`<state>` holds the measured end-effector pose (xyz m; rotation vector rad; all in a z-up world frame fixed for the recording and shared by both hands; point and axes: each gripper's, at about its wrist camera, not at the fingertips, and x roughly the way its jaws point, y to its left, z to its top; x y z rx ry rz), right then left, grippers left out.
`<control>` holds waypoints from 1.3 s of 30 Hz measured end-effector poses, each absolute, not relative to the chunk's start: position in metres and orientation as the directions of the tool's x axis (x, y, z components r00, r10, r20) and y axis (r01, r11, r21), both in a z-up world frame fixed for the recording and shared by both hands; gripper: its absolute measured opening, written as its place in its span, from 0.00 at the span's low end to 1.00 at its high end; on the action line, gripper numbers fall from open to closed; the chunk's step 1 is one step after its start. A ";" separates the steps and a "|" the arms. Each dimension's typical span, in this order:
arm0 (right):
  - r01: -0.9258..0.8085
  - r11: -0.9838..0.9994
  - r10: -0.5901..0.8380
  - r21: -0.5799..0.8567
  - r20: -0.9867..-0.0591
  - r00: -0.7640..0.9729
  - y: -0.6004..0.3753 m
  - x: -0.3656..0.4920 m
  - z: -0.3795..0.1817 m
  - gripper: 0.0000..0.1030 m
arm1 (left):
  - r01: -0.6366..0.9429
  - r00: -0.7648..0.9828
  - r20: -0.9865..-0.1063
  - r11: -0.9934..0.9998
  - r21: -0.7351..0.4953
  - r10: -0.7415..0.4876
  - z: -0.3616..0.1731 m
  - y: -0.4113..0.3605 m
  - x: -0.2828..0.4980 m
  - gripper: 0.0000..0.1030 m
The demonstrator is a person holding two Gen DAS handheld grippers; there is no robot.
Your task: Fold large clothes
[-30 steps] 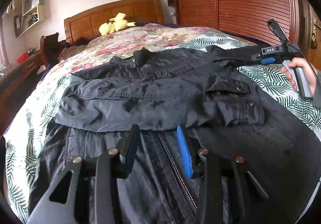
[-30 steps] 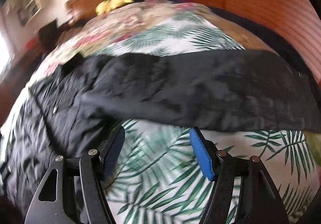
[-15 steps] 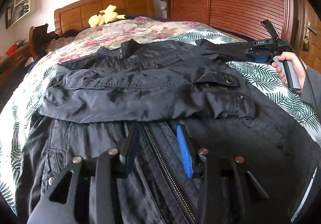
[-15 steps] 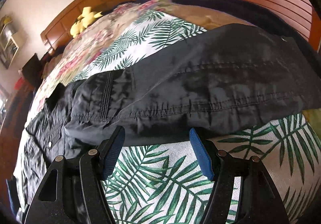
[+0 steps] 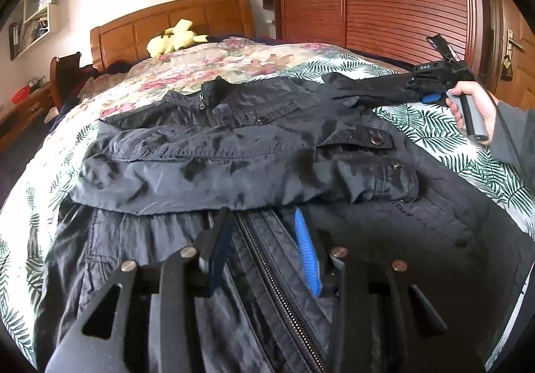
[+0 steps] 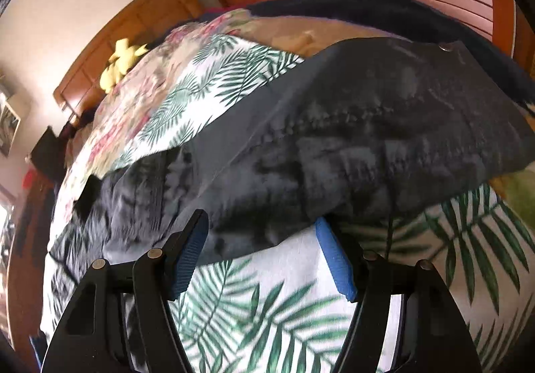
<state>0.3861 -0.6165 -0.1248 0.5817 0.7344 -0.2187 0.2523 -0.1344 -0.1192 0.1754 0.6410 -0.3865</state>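
The right gripper (image 6: 264, 256) has its jaws apart above the bed (image 6: 267, 323), which has a palm-leaf cover. A dark sleeve (image 6: 367, 155) of the jacket (image 6: 133, 206) lies across the bed, and its near edge is between the two blue pads (image 6: 334, 266); the pads do not press it. At the far end, a yellow toy (image 6: 122, 62) sits by the headboard (image 6: 133, 28).

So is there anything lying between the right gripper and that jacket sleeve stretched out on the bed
Nothing visible does. The right gripper sits open at the near edge of the outstretched sleeve, with only bare leaf-print bedcover beneath. The yellow plush toy is far off by the headboard.
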 end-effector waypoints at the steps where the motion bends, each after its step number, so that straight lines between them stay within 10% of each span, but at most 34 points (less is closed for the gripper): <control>1: 0.392 0.828 -0.008 0.401 -0.690 0.724 -0.615 0.390 -0.123 0.63 | 0.404 0.732 -0.611 0.914 0.034 -0.301 -0.118 -0.134 0.252 0.36; 3: 0.394 0.846 -0.033 0.359 -0.702 0.711 -0.611 0.397 -0.120 0.28 | 0.408 0.728 -0.611 0.913 0.021 -0.312 -0.117 -0.132 0.251 0.36; 6: 0.364 0.882 -0.052 0.301 -0.705 0.708 -0.600 0.404 -0.113 0.09 | 0.409 0.729 -0.607 0.913 0.015 -0.317 -0.114 -0.131 0.249 0.36; 15: 0.148 0.972 -0.018 0.181 -0.575 0.818 -0.526 0.392 -0.042 0.04 | 0.391 0.745 -0.587 0.920 -0.002 -0.318 -0.101 -0.118 0.238 0.36; 27: -0.418 0.908 0.356 0.041 -0.601 0.715 -0.320 0.311 -0.028 0.07 | 0.338 0.757 -0.571 0.938 -0.075 -0.319 -0.088 -0.084 0.219 0.36; 31: -0.374 0.924 0.325 0.074 -0.669 0.669 -0.322 0.297 -0.062 0.31 | 0.355 0.755 -0.560 0.931 -0.086 -0.340 -0.085 -0.083 0.212 0.36; 33: -0.366 0.929 0.306 0.058 -0.676 0.670 -0.325 0.287 -0.069 0.59 | 0.355 0.760 -0.556 0.932 -0.077 -0.336 -0.084 -0.086 0.207 0.36; 39: -0.369 0.929 0.299 0.036 -0.664 0.685 -0.335 0.258 -0.063 0.61 | 0.361 0.756 -0.563 0.930 -0.068 -0.334 -0.087 -0.098 0.190 0.36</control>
